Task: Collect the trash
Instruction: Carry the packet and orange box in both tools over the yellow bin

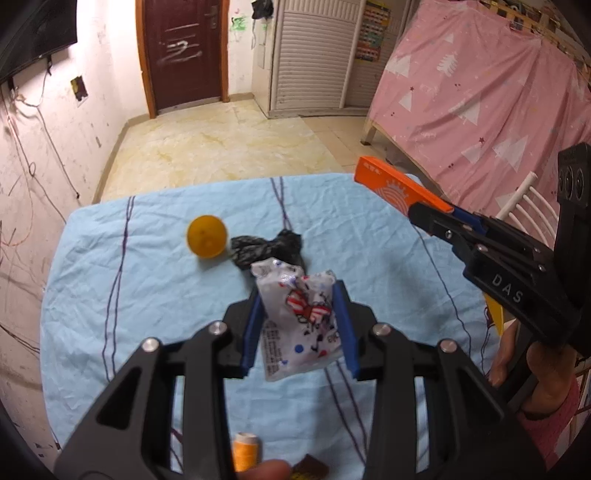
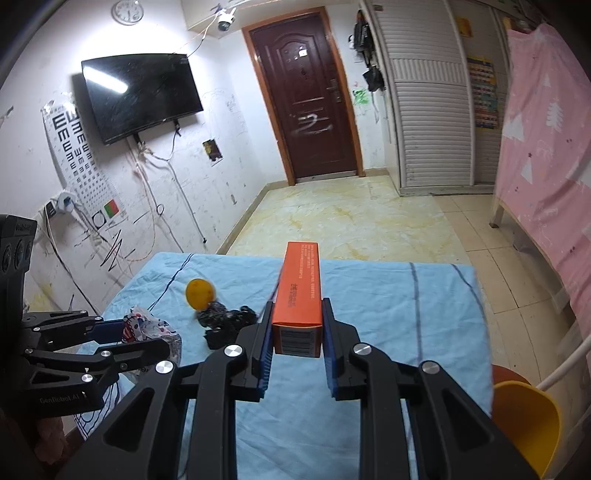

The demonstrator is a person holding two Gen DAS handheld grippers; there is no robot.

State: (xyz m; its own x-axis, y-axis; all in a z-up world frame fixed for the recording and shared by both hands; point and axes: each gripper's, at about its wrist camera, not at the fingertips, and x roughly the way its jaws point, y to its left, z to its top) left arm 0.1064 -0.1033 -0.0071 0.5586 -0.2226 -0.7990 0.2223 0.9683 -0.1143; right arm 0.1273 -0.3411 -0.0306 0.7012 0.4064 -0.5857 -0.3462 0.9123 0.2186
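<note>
- Far left of the room, seen from the right wrist view: an eye chart (image 2: 79,147) is taped to the scribbled wall, with a dark wall-mounted TV (image 2: 140,94) hung just beside it and a round clock (image 2: 126,11) up above.
- The left gripper (image 1: 300,328) is clamped onto a crinkly white snack wrapper (image 1: 299,325) with red and blue print. The wrapper is pinched between the 2 blue pads and held up off the table, so that bit of trash is already picked up.
- The table is covered with a wrinkled light blue cloth (image 1: 147,295) with thin dark stripes.
- An orange ball (image 1: 206,236) can be seen on the cloth toward the far left part, and a crumpled black plastic bag (image 1: 266,247) is lying just beside it on the right, maybe touching, hard to tell.
- At the near edge, an orange thread spool (image 1: 245,450) and a small dark brown packet (image 1: 310,469) are partly hidden under the left gripper.
- A brown door (image 2: 314,103) is shut in the middle of the back wall.
- The right gripper (image 2: 297,339) is closed on a long orange box (image 2: 301,295). The box is squeezed at its barcode end, sticks out forward, and is lifted clear of the cloth.
- A yellow bin (image 2: 524,424) is visible low on the right, past the table's edge.
- Far right, a pink patterned sheet (image 1: 480,92) is draped over a bed frame.
</note>
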